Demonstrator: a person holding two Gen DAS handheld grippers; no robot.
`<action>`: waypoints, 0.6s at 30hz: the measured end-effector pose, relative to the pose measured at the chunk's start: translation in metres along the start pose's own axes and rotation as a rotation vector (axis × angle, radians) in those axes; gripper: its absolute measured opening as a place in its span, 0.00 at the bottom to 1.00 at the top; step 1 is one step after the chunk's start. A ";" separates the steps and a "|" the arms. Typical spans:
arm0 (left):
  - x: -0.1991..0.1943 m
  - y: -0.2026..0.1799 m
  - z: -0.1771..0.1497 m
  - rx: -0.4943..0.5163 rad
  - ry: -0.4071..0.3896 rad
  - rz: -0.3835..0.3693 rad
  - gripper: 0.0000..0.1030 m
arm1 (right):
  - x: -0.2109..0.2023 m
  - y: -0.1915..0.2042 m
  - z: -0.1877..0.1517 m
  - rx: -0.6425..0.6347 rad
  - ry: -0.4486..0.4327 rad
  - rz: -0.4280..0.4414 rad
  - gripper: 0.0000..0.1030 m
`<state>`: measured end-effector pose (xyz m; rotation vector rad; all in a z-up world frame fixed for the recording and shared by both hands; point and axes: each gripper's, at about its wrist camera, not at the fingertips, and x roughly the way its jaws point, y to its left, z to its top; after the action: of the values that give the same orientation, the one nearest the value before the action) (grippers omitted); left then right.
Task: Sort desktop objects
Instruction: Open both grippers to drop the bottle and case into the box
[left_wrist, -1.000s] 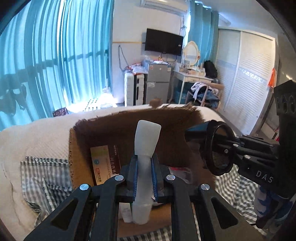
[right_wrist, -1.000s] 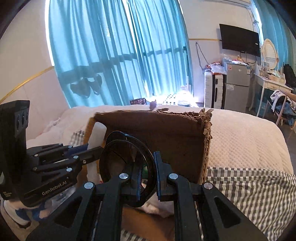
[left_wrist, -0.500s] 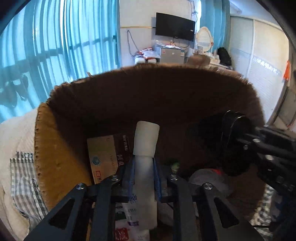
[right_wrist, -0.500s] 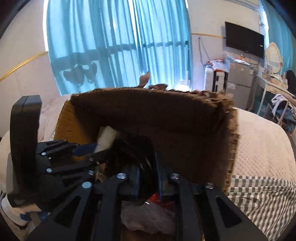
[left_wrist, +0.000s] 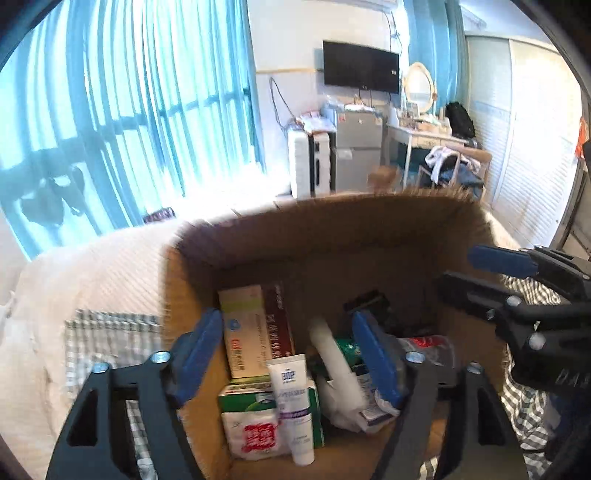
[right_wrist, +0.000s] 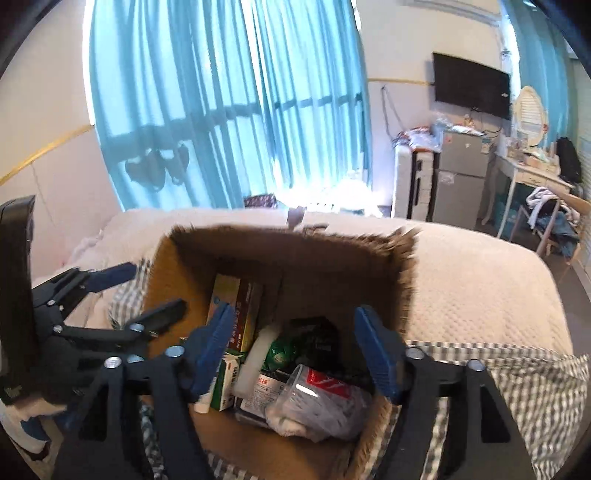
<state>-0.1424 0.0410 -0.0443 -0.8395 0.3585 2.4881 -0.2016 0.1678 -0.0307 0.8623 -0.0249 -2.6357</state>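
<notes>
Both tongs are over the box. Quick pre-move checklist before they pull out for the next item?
1. Left tongs let go: ok, jaws opening, nothing pressed between the pads.
2. Right tongs let go: ok, jaws opening, nothing gripped.
3. White tube inside the cardboard box: ok, lying among the other items.
4. Black round item inside the box: cannot tell, only a dark shape shows there.
5. Box upright on the bed: ok.
6. Next item to sort: cannot tell, none in view outside the box.
</notes>
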 end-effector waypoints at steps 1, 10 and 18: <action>-0.010 0.003 0.001 -0.007 -0.016 0.006 0.86 | -0.011 0.001 0.000 0.009 -0.005 -0.004 0.76; -0.090 0.030 0.009 -0.100 -0.120 0.056 1.00 | -0.090 0.013 -0.023 0.042 -0.050 -0.020 0.95; -0.129 0.029 -0.017 -0.081 -0.142 -0.005 1.00 | -0.118 0.031 -0.061 0.017 -0.045 -0.041 0.96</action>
<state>-0.0599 -0.0370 0.0260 -0.6883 0.2074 2.5548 -0.0683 0.1852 -0.0094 0.8181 -0.0419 -2.6967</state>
